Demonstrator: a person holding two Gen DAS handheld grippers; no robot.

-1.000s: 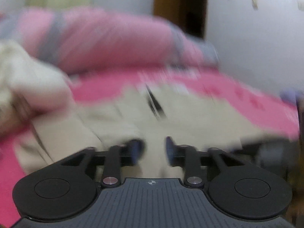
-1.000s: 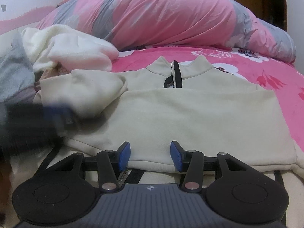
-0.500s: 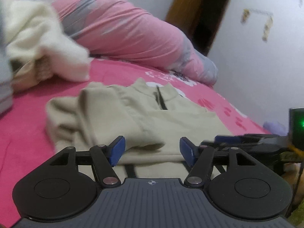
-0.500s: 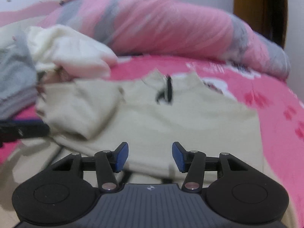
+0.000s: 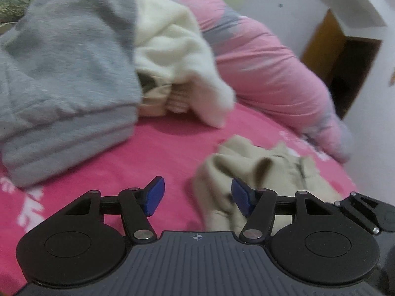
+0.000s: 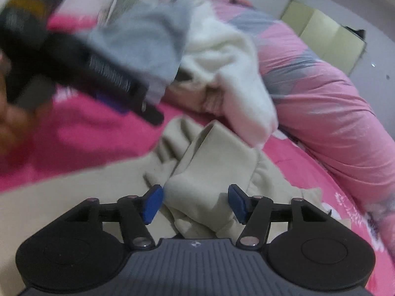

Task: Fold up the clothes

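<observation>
Left gripper closing over bare pink sheet, grasping nothing; right gripper opening above beige top's folded sleeve, pads clear

A: Left gripper swung away from the beige sweatshirt, now over bare pink bed sheet; jaws wider than a second ago, closing slightly, nothing between them.

B: And on the right?

A: Right gripper rolled, view tilted; jaws opening above a folded sleeve. Left side of the sweatshirt now bunched instead of flat. Grey garment newly close in the left view.
</observation>
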